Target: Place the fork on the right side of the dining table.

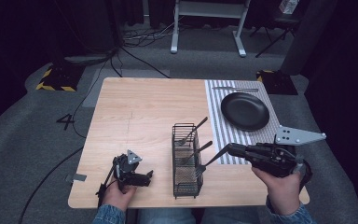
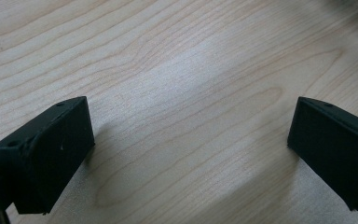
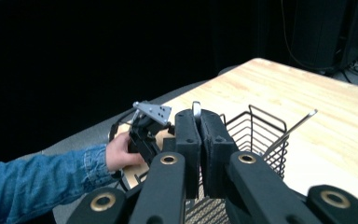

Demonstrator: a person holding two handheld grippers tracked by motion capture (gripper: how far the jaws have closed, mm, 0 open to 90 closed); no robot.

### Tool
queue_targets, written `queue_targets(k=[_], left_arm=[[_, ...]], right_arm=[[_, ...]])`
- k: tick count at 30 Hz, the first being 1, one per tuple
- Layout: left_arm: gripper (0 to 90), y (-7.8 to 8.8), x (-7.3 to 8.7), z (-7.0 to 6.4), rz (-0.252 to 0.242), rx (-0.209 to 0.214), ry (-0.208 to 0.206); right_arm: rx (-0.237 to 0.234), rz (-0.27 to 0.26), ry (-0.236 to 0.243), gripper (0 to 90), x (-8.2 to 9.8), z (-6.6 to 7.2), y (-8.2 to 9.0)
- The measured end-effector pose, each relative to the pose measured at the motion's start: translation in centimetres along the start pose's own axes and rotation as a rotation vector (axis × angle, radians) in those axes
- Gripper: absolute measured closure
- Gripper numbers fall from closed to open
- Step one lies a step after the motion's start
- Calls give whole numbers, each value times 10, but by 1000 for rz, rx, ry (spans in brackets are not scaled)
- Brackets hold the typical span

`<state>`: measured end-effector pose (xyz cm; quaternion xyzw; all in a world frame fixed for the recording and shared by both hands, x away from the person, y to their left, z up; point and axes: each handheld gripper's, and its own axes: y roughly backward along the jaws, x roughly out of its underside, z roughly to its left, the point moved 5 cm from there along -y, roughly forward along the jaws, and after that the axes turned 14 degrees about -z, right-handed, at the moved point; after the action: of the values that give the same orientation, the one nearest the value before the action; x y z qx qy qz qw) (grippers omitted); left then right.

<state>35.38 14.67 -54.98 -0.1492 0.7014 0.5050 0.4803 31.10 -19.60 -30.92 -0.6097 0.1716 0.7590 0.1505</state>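
From the high view, a wooden counter (image 1: 140, 112) has a black wire basket (image 1: 187, 161) standing near its front middle. Two forks lean inside the basket, one far (image 1: 193, 130) and one nearer (image 1: 198, 150). The right gripper (image 1: 228, 150) comes in from the right. It is clamped on the handle of a third piece of cutlery (image 1: 212, 161), whose other end is low in the basket at its right side. On the far right lies a striped mat (image 1: 216, 116) with a black plate (image 1: 245, 110) on it. A knife (image 1: 235, 88) lies on the mat beyond the plate. The left gripper (image 1: 150, 175) rests on the counter at the near left, well apart from the basket.

In the left gripper view, the two black jaws stand wide apart. Nothing is between them. Bare wood of the counter (image 2: 182, 93) lies under them.

In the right gripper view, the right gripper (image 3: 199, 140) has its jaws pressed together on a thin shiny handle (image 3: 196, 108) that pokes up between them. The basket (image 3: 256, 135) sits just past the jaws, with one fork handle (image 3: 293, 127) leaning out of it. Farther left, a hand (image 3: 120, 151) in a blue sleeve (image 3: 37, 179) holds the left gripper (image 3: 147, 130).
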Motion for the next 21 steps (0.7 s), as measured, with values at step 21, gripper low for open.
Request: queue_targets(k=[21], left_arm=[[4, 0, 0, 0, 1, 0, -1]], right_arm=[[83, -86, 41, 873, -34, -9, 33]])
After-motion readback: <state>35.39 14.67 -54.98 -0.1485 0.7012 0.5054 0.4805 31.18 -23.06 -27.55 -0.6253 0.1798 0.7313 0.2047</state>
